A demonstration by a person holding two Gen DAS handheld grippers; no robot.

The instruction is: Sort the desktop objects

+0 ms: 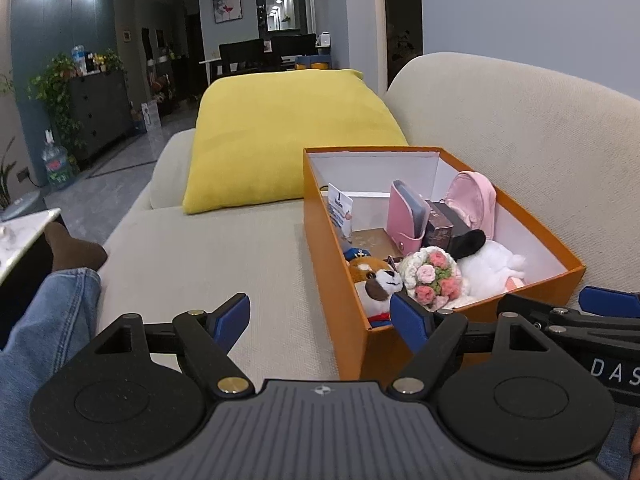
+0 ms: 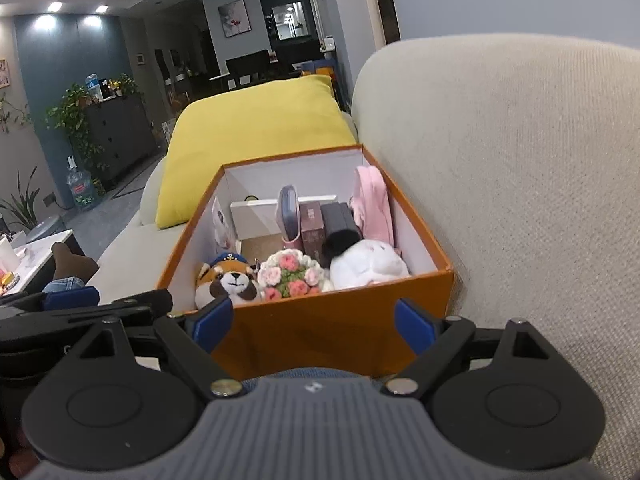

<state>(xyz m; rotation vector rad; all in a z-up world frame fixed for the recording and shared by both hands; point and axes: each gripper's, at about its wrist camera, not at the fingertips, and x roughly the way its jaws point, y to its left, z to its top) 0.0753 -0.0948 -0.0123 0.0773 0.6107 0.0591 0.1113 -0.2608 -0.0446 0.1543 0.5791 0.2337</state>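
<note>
An orange box point(image 1: 344, 280) point(image 2: 340, 332) with a white inside stands on a beige sofa seat. In it lie a brown-and-white plush dog point(image 1: 376, 280) point(image 2: 228, 280), a crocheted flower bunch point(image 1: 434, 278) point(image 2: 292, 274), a white plush toy point(image 1: 488, 266) point(image 2: 370, 266), a pink case point(image 1: 406, 218) point(image 2: 290, 212), a pink pouch point(image 1: 474, 202) point(image 2: 374, 204) and dark small boxes point(image 1: 440, 224) point(image 2: 314, 228). My left gripper point(image 1: 320, 322) is open at the box's near left corner, nothing between its fingers. My right gripper point(image 2: 314, 328) is open in front of the box's near wall, empty.
A yellow cushion point(image 1: 280, 140) point(image 2: 252, 136) lies on the sofa behind the box. The sofa back point(image 2: 520, 200) rises on the right. A person's jeans leg point(image 1: 44, 328) and socked foot point(image 1: 72, 252) rest at the left, next to a marble table point(image 1: 20, 236).
</note>
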